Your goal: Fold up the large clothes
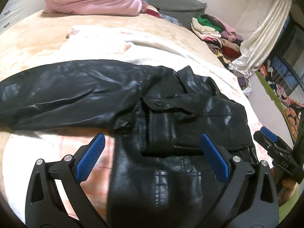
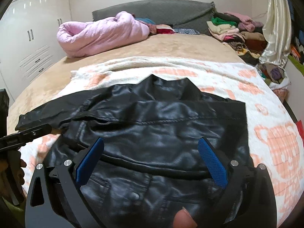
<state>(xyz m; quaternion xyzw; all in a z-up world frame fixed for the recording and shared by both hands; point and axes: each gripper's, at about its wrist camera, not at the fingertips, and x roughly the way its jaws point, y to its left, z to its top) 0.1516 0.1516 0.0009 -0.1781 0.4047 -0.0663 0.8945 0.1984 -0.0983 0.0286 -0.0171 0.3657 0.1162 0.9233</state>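
A black leather jacket lies on a white-and-orange blanket on the bed, collar at the far side. One sleeve stretches out to the left. My left gripper hovers open above the jacket's lower body, nothing between its blue pads. The right gripper shows at the right edge of the left wrist view. In the right wrist view the jacket has its right side folded in, with a straight right edge. My right gripper is open over it and holds nothing. The left gripper is at the left edge, near the sleeve's cuff.
A rolled pink quilt and a grey headboard cushion are at the bed's far end. A pile of mixed clothes and a cream curtain stand at the right. White wardrobe doors are on the left. A person's fingertip shows at the bottom.
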